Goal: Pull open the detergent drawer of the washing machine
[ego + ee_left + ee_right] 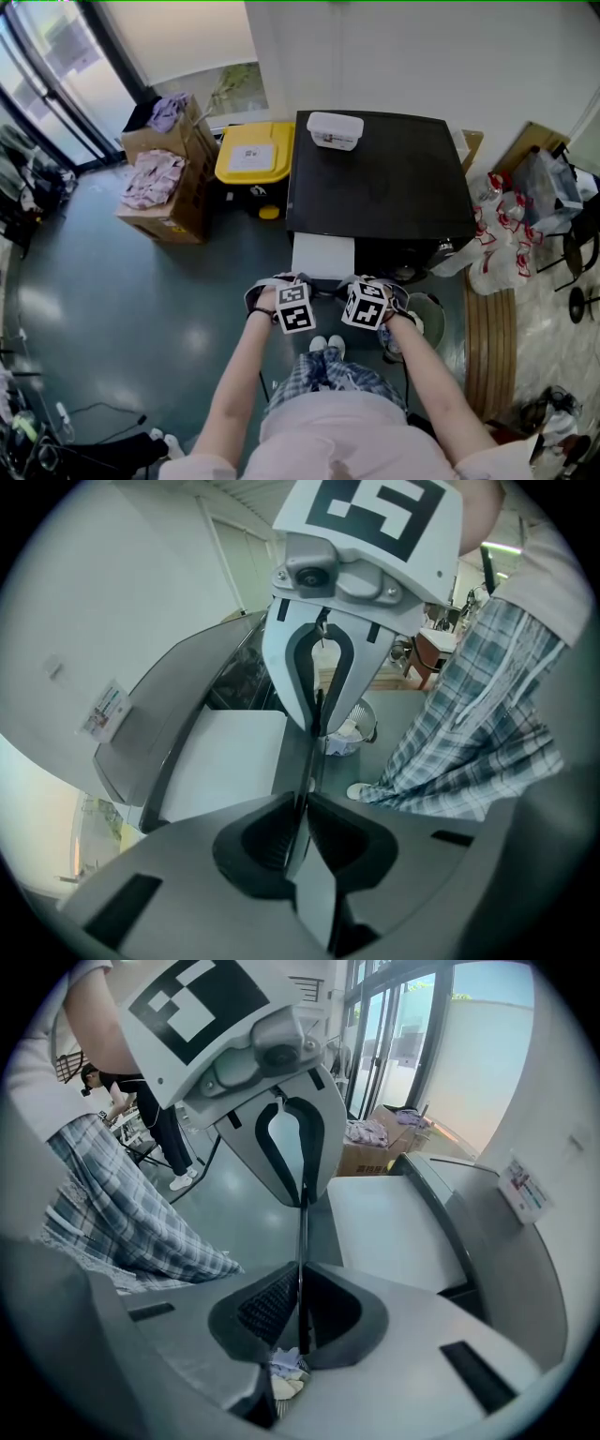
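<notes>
Much bare floor left of drawer

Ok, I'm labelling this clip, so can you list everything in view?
washing machine: one, black top, centre, against the wall
panel: one, white, sticking out from the machine's front, possibly the drawer
tub: one, white, on the machine's top
bin: one, yellow, left of the machine
cardboard boxes: two, brown, holding clothes, left of the bin
plastic bags: several, white and red, right of the machine
waste basket: one, pale, floor by the right hand
shoes: two, white, below the grippers
left gripper: one, grey, shut, empty
right gripper: one, grey, shut, empty
</notes>
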{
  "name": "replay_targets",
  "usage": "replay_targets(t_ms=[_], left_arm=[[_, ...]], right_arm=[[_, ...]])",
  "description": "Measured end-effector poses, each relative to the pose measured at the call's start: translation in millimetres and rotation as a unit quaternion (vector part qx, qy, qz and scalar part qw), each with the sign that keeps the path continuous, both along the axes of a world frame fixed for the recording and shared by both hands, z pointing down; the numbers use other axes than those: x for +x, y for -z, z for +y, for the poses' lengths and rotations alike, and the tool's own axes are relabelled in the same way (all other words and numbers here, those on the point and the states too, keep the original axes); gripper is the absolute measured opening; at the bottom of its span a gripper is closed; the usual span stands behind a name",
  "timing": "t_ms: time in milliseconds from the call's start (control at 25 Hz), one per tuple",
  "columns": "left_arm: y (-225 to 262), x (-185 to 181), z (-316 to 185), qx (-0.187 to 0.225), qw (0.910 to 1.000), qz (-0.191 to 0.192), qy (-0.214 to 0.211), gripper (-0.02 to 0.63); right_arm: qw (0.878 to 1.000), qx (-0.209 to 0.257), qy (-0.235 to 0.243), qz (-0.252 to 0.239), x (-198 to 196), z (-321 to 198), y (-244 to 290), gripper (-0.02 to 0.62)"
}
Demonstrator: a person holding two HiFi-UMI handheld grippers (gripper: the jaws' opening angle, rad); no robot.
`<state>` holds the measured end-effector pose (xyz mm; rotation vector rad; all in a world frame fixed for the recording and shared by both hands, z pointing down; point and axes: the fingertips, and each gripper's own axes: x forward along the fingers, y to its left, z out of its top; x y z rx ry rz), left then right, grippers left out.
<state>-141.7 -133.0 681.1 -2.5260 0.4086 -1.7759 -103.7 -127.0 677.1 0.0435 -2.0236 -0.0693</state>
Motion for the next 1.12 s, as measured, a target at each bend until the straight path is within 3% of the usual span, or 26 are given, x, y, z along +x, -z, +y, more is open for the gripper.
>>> replay_targets(t_ms=[600, 1120], left_arm=[[-3.9, 5.4, 54.1, -0.032, 0.9994, 0.013, -0.004, 0.061], [-8.3, 3.9, 65.5, -0.035, 0.9992, 0.017, 0.0, 0.061]], right_arm=[[0.997, -0.071, 0.038, -0.001, 3.3, 54.9, -2.1, 0.044], [0.996, -0.082, 0.033, -0.013, 0.8, 67.2, -3.9, 0.044]])
